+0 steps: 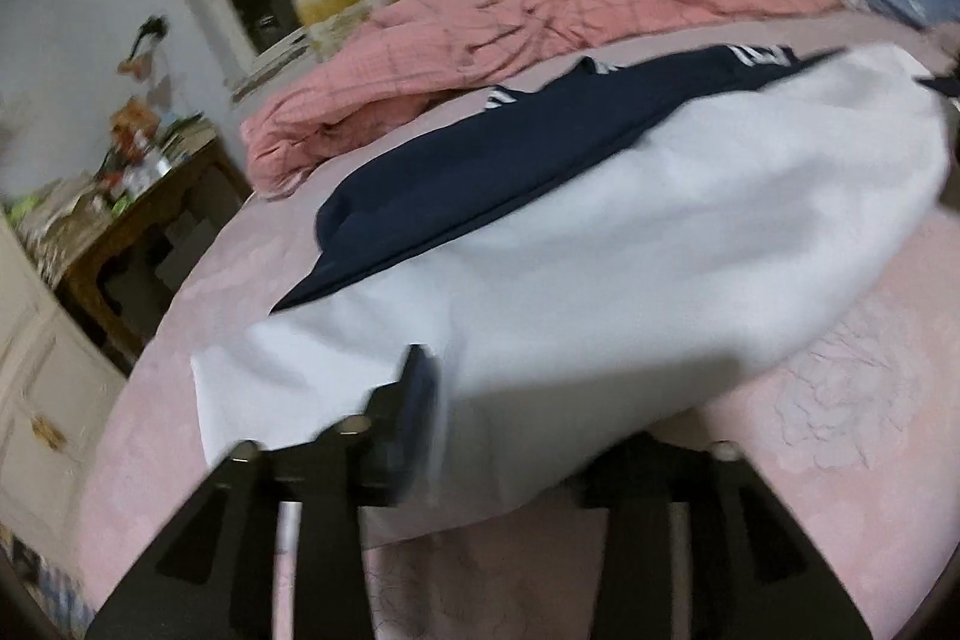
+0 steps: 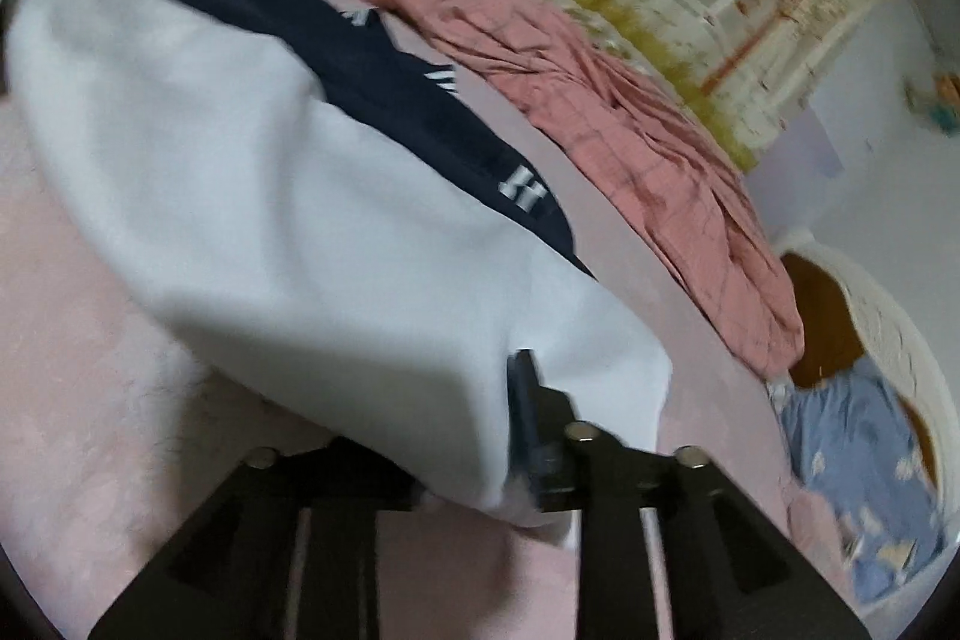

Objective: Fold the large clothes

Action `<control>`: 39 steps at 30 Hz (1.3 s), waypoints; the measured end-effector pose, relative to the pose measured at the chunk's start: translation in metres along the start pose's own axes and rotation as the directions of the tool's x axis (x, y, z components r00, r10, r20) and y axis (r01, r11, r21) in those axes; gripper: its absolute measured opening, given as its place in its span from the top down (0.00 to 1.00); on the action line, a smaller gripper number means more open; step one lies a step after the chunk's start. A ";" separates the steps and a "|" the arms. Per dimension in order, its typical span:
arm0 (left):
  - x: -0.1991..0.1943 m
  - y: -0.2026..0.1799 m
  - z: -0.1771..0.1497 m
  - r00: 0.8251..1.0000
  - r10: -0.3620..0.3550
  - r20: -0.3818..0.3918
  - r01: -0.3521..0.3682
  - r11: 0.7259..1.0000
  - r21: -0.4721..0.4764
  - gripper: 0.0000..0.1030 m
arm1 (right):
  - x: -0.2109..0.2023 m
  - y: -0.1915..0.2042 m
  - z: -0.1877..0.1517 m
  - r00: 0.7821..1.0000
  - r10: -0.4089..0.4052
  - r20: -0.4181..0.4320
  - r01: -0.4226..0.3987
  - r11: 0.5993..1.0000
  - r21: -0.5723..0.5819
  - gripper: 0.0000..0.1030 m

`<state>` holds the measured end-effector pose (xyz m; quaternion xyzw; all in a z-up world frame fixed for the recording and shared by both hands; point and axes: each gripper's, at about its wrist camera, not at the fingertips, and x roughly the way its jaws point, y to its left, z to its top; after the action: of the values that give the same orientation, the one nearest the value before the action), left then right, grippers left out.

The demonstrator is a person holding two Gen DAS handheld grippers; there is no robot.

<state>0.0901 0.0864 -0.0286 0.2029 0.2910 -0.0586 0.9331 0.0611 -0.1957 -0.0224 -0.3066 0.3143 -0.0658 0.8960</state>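
Note:
A large garment lies on the pink bed sheet [image 1: 840,400]: navy with white stripes [image 1: 480,172] on the far side, with a white layer [image 1: 600,232] billowing over the near side. My left gripper [image 1: 480,400] is at the white layer's near left edge. Its left finger [image 1: 414,400] shows bare beside the cloth, and the cloth covers the other finger. My right gripper [image 2: 474,400] is at the near right edge of the same white layer [image 2: 240,160]. Its right finger [image 2: 523,394] shows and the other is hidden under the cloth. Both jaws stand apart with cloth between them.
A crumpled pink checked quilt [image 1: 540,16] lies along the bed's far side. A blue patterned pillow [image 2: 858,460] rests by the brown headboard [image 2: 822,316]. A cluttered wooden side table [image 1: 138,196] and a white cabinet door [image 1: 36,370] stand left of the bed.

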 end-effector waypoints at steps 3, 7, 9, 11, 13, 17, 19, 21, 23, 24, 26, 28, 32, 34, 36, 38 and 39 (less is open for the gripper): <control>-0.004 0.009 -0.005 1.000 0.006 0.016 -0.005 0.998 -0.057 0.41 | -0.002 -0.005 -0.007 1.000 0.012 0.001 -0.012 0.998 0.063 0.65; -0.014 0.019 -0.012 0.999 0.016 0.039 -0.012 0.995 -0.099 0.35 | -0.013 -0.019 -0.020 1.000 -0.008 0.020 0.005 0.993 0.120 0.50; -0.016 0.022 -0.013 0.999 0.016 0.045 -0.012 0.995 -0.096 0.34 | -0.018 -0.030 -0.025 0.999 0.028 0.023 -0.031 0.986 0.165 0.49; -0.018 0.024 -0.012 0.999 0.011 0.050 -0.007 0.996 -0.094 0.34 | -0.023 -0.037 -0.027 0.997 0.068 0.031 -0.072 0.980 0.186 0.51; -0.017 0.029 -0.007 0.998 -0.001 0.063 0.009 0.992 -0.124 0.40 | -0.027 -0.043 -0.022 0.995 0.080 0.060 -0.090 0.977 0.194 0.60; -0.017 0.031 0.019 0.995 -0.015 0.102 0.031 0.987 -0.157 0.71 | -0.032 -0.056 0.006 0.990 0.052 0.134 -0.081 0.972 0.220 0.66; -0.017 0.031 0.038 0.992 0.014 0.126 0.004 0.990 -0.140 0.75 | -0.028 -0.066 0.025 0.986 0.037 0.163 -0.074 0.972 0.225 0.67; -0.012 0.039 0.065 0.990 0.027 0.136 -0.007 0.989 -0.145 0.75 | -0.020 -0.077 0.052 0.983 0.020 0.184 -0.065 0.969 0.239 0.69; 0.000 0.055 0.091 0.991 0.012 0.133 0.013 0.983 -0.184 0.75 | -0.005 -0.090 0.077 0.982 0.012 0.191 -0.065 0.960 0.274 0.72; 0.007 0.062 0.101 0.992 0.006 0.124 0.020 0.978 -0.206 0.76 | 0.001 -0.094 0.086 0.981 0.006 0.193 -0.062 0.955 0.289 0.73; 0.032 0.076 0.124 0.995 0.011 0.104 0.013 0.974 -0.224 0.76 | 0.024 -0.103 0.111 0.982 -0.018 0.189 -0.044 0.947 0.318 0.73; 0.061 0.085 0.141 0.998 0.002 0.067 0.014 0.971 -0.239 0.76 | 0.056 -0.105 0.135 0.987 -0.019 0.158 -0.035 0.944 0.328 0.75; 0.121 0.090 0.160 0.999 -0.030 -0.015 0.025 0.969 -0.246 0.76 | 0.120 -0.100 0.167 0.997 0.003 0.078 -0.027 0.949 0.313 0.75; 0.142 0.083 0.165 0.999 -0.014 -0.032 0.007 0.975 -0.223 0.77 | 0.145 -0.097 0.173 0.999 0.029 0.041 -0.041 0.947 0.319 0.75; 0.160 0.076 0.170 1.000 -0.002 -0.024 -0.003 0.981 -0.193 0.78 | 0.174 -0.094 0.176 0.998 0.066 -0.013 -0.058 0.941 0.332 0.75; 0.177 0.073 0.175 1.000 -0.007 -0.022 0.003 0.983 -0.181 0.78 | 0.196 -0.089 0.174 0.995 0.083 -0.048 -0.062 0.940 0.335 0.75; 0.184 0.074 0.176 1.000 -0.015 -0.021 0.010 0.983 -0.183 0.78 | 0.203 -0.087 0.172 0.995 0.082 -0.058 -0.058 0.940 0.336 0.75</control>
<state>0.3495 0.0825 0.0243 0.1152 0.3069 -0.0352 0.9441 0.3324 -0.2415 0.0288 -0.1366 0.3411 -0.0971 0.9250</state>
